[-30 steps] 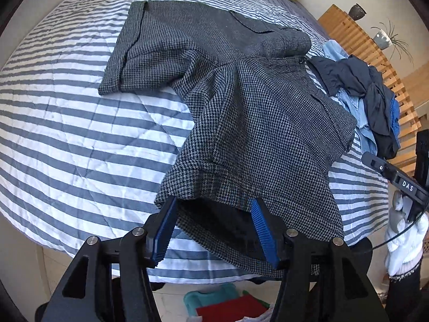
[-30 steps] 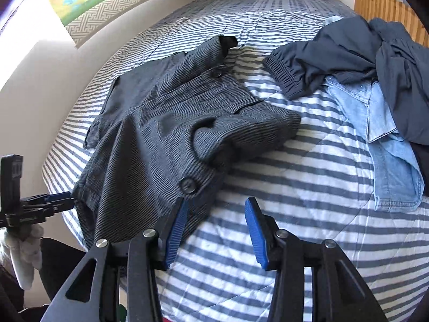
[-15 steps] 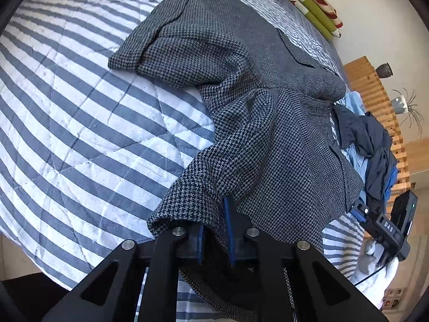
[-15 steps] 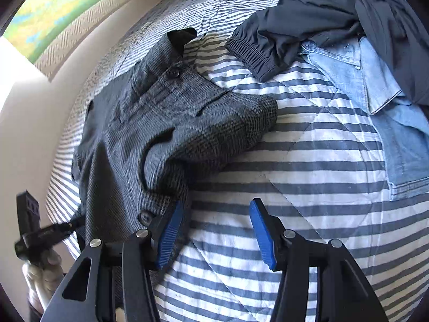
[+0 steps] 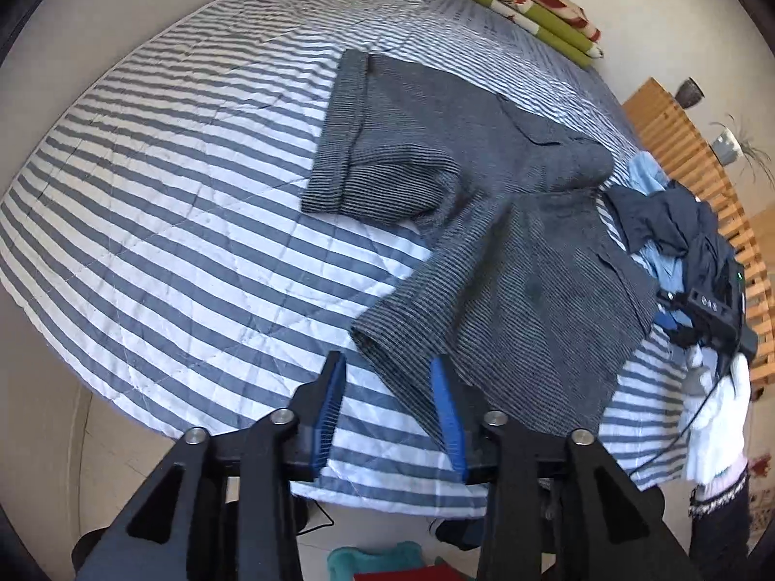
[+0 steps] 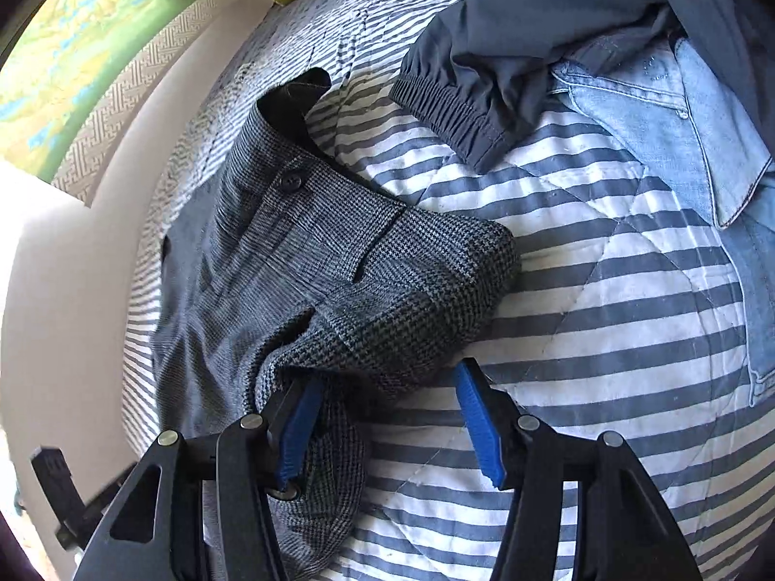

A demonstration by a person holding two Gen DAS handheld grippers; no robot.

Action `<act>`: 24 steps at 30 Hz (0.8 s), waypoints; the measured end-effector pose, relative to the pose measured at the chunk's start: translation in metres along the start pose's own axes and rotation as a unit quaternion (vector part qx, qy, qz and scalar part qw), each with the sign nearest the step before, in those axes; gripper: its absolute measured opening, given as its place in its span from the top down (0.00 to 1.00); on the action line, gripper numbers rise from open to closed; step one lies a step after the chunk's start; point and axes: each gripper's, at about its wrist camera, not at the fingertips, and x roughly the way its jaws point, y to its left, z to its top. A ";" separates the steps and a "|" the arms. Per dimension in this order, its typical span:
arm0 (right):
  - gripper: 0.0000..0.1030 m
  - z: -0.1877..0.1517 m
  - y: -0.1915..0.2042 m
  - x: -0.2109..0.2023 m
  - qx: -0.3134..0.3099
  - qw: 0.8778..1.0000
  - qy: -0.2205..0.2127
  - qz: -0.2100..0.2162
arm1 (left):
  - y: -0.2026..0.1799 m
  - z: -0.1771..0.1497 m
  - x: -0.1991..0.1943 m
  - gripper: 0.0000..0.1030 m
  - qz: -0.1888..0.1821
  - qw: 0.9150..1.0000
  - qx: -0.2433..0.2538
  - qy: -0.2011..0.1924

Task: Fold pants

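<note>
The grey houndstooth pants [image 5: 508,242] are short-legged and lie spread on the striped bed [image 5: 169,242]. One cuffed leg [image 5: 339,145] lies flat at the far side. The other leg's hem [image 5: 387,344] rests just beyond my left gripper [image 5: 390,411], which is open with nothing pinched. In the right wrist view the pants' waist [image 6: 387,300] is bunched up, with a button [image 6: 290,181] showing. My right gripper [image 6: 387,428] is open, with this bunched corner reaching in between its fingers and cloth draped against its left finger [image 6: 298,431].
A dark blue garment [image 6: 557,24] and light denim [image 6: 678,121] are heaped on the bed's right side. Green folded bedding [image 5: 523,5] sits at the head. A slatted wooden bench [image 5: 688,145] stands beyond. A gloved hand [image 5: 717,416] holds the other gripper [image 5: 712,305].
My left gripper was shut on the near leg hem half a second ago; it has opened and let the leg drop onto the bed. My right gripper has closed in on the waist.
</note>
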 end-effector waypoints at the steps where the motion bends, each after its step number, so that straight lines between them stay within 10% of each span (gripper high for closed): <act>1: 0.49 0.001 -0.003 -0.001 0.005 1.000 0.000 0.005 | -0.017 -0.007 -0.004 0.45 -0.002 0.999 0.032 0.001; 5: 0.48 0.005 -0.008 -0.002 0.023 1.000 0.010 0.018 | -0.111 -0.034 0.004 0.32 -0.002 0.982 0.187 0.017; 14: 0.46 0.005 -0.020 -0.029 0.031 0.999 -0.013 0.009 | -0.221 -0.093 0.080 0.28 0.039 0.911 0.396 0.106; 18: 0.40 0.016 -0.024 -0.020 0.048 0.999 -0.010 0.011 | -0.211 -0.084 0.109 0.30 0.049 0.916 0.375 0.133; 24: 0.40 0.028 -0.024 0.019 0.082 0.996 0.018 0.038 | -0.193 -0.065 0.100 0.62 0.016 0.931 0.340 0.136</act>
